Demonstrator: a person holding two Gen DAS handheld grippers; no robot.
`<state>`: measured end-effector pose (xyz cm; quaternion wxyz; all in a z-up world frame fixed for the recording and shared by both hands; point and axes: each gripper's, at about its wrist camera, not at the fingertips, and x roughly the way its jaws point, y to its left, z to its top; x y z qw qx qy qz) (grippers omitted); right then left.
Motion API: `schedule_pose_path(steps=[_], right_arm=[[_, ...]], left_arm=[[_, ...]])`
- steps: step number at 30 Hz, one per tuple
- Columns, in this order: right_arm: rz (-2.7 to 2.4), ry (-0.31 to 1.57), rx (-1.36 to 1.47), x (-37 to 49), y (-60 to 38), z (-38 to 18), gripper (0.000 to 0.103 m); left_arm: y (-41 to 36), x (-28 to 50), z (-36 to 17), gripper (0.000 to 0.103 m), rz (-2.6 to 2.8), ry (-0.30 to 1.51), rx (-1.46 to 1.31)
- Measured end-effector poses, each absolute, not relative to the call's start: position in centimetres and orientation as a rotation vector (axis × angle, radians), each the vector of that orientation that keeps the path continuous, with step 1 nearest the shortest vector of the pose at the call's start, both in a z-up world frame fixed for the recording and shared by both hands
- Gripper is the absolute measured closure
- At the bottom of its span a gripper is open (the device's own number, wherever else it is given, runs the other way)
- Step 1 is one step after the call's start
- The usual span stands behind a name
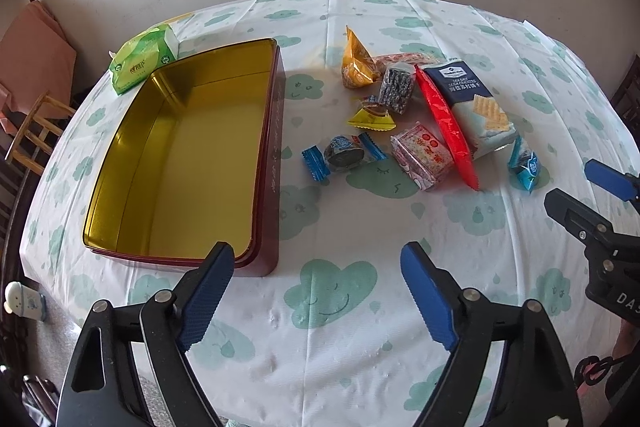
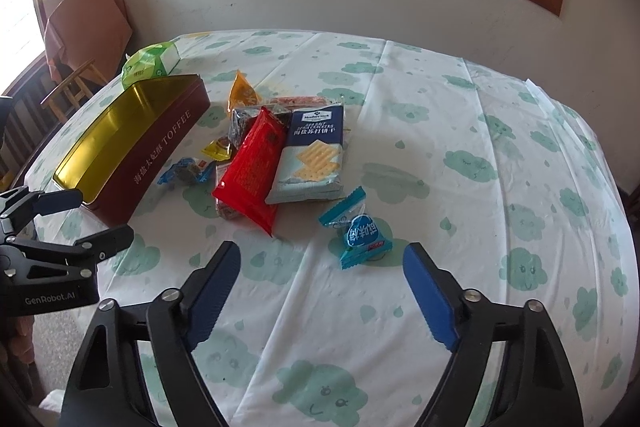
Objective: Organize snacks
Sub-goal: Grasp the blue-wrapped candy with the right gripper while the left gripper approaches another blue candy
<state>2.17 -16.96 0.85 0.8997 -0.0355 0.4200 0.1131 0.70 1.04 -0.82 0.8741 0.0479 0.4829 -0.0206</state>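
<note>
A: Left wrist view: the snacks (image 1: 424,115) sit centre-right, beside the empty tin (image 1: 180,155); the left tool (image 1: 316,291), bottom centre, hovers low, spread and empty.

B: Right wrist view: the blue candy (image 2: 358,229) at centre looks light and crinkly, so pinch its body; the right tool (image 2: 322,291) gapes just below it.

In the right wrist view the red packet (image 2: 251,163) lies over a clear-wrapped snack (image 2: 226,207), so only slivers of that show at its lower left. A pink pack (image 2: 298,101) peeks out above the cracker pack (image 2: 312,157). The dark sweet (image 2: 243,121) behind the red packet is mostly covered. The left claw (image 2: 86,217) is cut off at the left edge. In the left wrist view, the right claw (image 1: 576,187) runs off the right edge, and the tin's (image 1: 276,163) side lettering is too foreshortened to read.
</note>
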Motion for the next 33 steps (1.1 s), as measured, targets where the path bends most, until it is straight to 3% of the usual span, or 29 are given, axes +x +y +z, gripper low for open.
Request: schedule_pose_path(steps=[5, 16, 18, 20, 27, 33], right_arm=[[0.241, 0.89, -0.094, 3.0, -17.1, -0.4, 0.038], [0.236, 0.92, -0.129, 6.8, -17.8, -3.2, 0.048], [0.237, 0.925, -0.132, 7.3, -17.8, -3.7, 0.053], [0.238, 0.926, -0.123, 7.7, -17.9, -3.9, 0.066], [0.191, 0.888, -0.09, 7.9, -19.0, -4.2, 0.068], [0.186, 0.877, -0.005, 8.1, -20.4, -4.5, 0.068]], left_arm=[[1.2, 1.2, -1.0, 0.026, -0.065, 0.98, 0.068], [0.7, 2.3, -0.7, 0.03, -0.105, 0.943, 0.042], [0.6, 2.7, -0.7, 0.03, -0.093, 0.949, 0.066], [0.4, 3.0, -0.5, 0.031, -0.09, 0.95, 0.075], [-0.5, 3.8, -0.3, 0.04, -0.132, 0.965, 0.103], [-0.7, 5.1, -0.6, 0.055, -0.215, 1.0, 0.075]])
